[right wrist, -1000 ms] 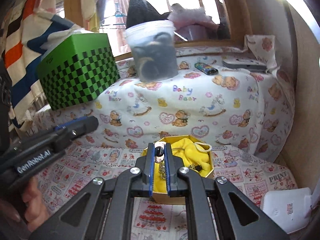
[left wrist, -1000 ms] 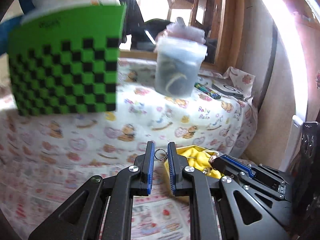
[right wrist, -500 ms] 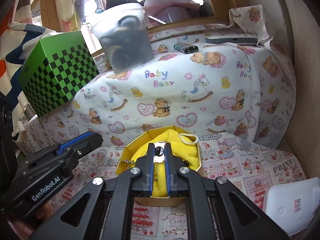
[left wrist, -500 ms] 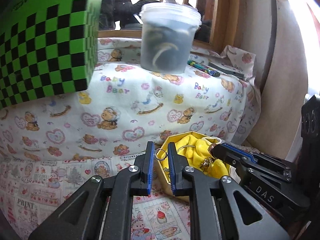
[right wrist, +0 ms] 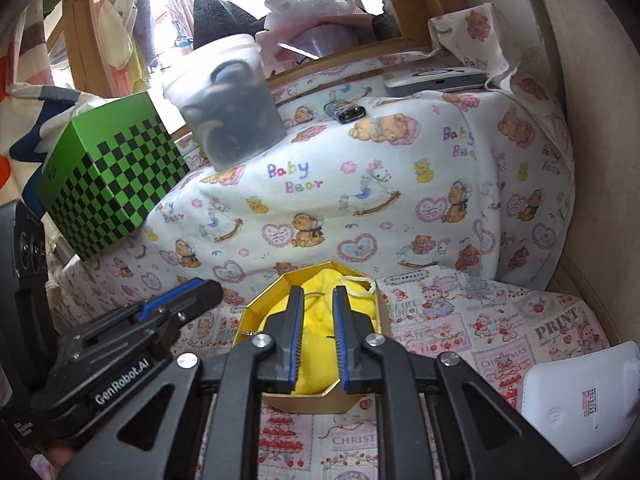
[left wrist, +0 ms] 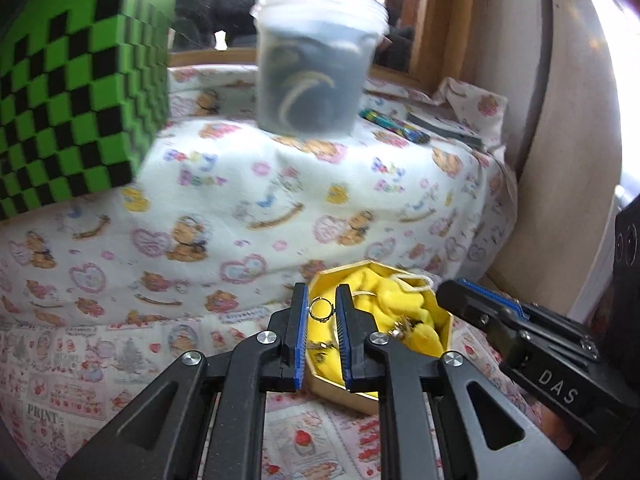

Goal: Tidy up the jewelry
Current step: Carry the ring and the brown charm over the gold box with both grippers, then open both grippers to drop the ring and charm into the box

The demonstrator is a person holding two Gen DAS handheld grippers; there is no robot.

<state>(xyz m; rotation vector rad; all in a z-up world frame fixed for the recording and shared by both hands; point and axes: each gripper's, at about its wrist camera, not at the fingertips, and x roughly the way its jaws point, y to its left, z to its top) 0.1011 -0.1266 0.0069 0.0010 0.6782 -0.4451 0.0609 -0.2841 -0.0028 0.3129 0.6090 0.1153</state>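
Observation:
A hexagonal box (left wrist: 447, 332) with yellow walls holds a yellow pouch (left wrist: 400, 304) and small jewelry pieces. It also shows in the right wrist view (right wrist: 256, 308). My left gripper (left wrist: 321, 308) is shut on a small silver ring (left wrist: 321, 308) and holds it over the box's left side. My right gripper (right wrist: 317, 304) is open and empty, fingers parted over the yellow pouch (right wrist: 316, 320) in the box. It shows at the right of the left wrist view (left wrist: 480, 308). The left gripper shows at the left of the right wrist view (right wrist: 188, 296).
A green checkered box (right wrist: 112, 188) and a clear tub (right wrist: 230, 116) stand on a raised ledge covered by a bear-print cloth (right wrist: 400, 200). A lighter (right wrist: 346, 112) and a flat grey device (right wrist: 436, 82) lie on it. A white device (right wrist: 580, 396) lies at the right.
My right gripper has opened; the dark piece it held between its fingers is gone. Both grippers have moved closer over the box. The left gripper still holds the ring.

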